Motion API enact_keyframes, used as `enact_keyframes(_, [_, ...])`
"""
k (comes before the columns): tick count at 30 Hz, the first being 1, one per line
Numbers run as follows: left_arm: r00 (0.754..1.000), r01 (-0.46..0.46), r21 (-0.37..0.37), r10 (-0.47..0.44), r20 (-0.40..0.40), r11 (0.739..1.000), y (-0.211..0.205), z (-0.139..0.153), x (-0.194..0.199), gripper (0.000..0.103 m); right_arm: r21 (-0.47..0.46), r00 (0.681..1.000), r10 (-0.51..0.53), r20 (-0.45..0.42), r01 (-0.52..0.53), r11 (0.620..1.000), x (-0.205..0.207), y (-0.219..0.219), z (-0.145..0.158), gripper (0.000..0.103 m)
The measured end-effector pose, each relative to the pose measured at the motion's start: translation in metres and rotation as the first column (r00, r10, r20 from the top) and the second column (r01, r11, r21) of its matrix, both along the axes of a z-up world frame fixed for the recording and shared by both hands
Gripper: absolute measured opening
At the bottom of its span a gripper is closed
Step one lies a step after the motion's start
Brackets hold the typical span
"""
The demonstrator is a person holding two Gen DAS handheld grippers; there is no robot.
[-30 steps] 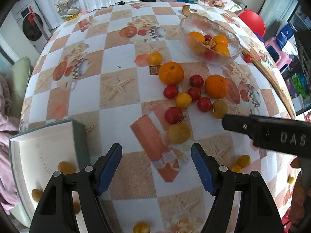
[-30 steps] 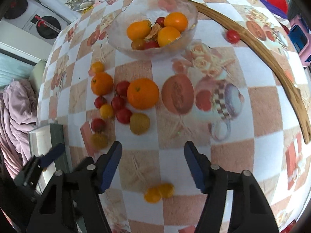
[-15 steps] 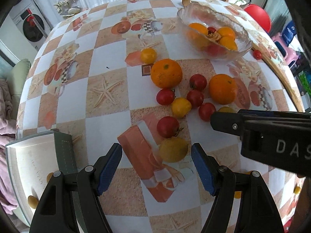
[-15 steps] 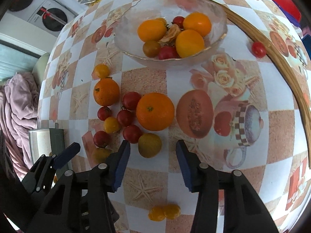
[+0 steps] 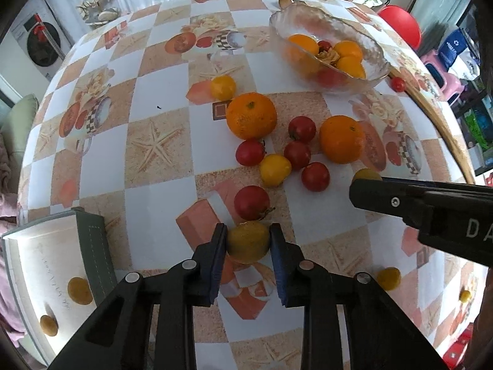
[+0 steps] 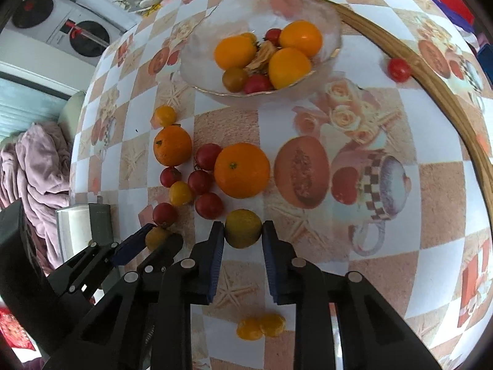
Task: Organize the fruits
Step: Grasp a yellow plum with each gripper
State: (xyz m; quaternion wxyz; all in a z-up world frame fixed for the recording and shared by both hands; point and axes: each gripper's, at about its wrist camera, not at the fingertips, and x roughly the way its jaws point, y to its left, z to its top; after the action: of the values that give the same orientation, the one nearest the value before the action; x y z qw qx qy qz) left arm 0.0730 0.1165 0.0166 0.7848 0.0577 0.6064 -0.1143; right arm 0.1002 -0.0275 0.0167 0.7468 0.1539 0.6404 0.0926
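Note:
Loose fruit lies on the patterned table: two oranges (image 5: 251, 119) (image 5: 341, 142), several red tomatoes (image 5: 251, 202) and small yellow ones (image 5: 275, 169). My left gripper (image 5: 248, 240) is shut on a yellow-green fruit (image 5: 248, 242) on the table. My right gripper (image 6: 242, 231) is shut on another yellow-green fruit (image 6: 243, 228) on the table. The left gripper also shows in the right wrist view (image 6: 155, 239). A glass bowl (image 5: 280, 24) holds oranges and tomatoes at the far right.
A white box with a grey-green lid edge (image 5: 92, 246) at the near left holds small yellow fruits (image 5: 79, 290). Two small yellow tomatoes (image 6: 261, 326) lie under my right gripper. A red tomato (image 6: 399, 68) sits by the table's wooden rim (image 6: 431, 80).
Both grippers moved forward and closed: the left one on the near yellow-green fruit, the right one on the yellow-green fruit beside the red tomatoes.

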Motion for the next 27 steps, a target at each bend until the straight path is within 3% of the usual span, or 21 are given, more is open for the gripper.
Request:
enact_keyframes(14, [0.999, -0.034, -0.065, 0.035, 0.007, 0.997, 0.037, 0.028, -0.026, 0.03, 0.02, 1.0, -0.004, -0.011, 0.004, 1.0, -0.04, -0.001, 0.011, 0.027])
enact_keyframes(27, [0.996, -0.084, -0.071, 0.086, 0.027, 0.994, 0.083, 0.049, -0.069, 0.03, 0.017, 0.998, 0.06, -0.003, -0.06, 0.998, -0.067, 0.035, 0.027, 0.027])
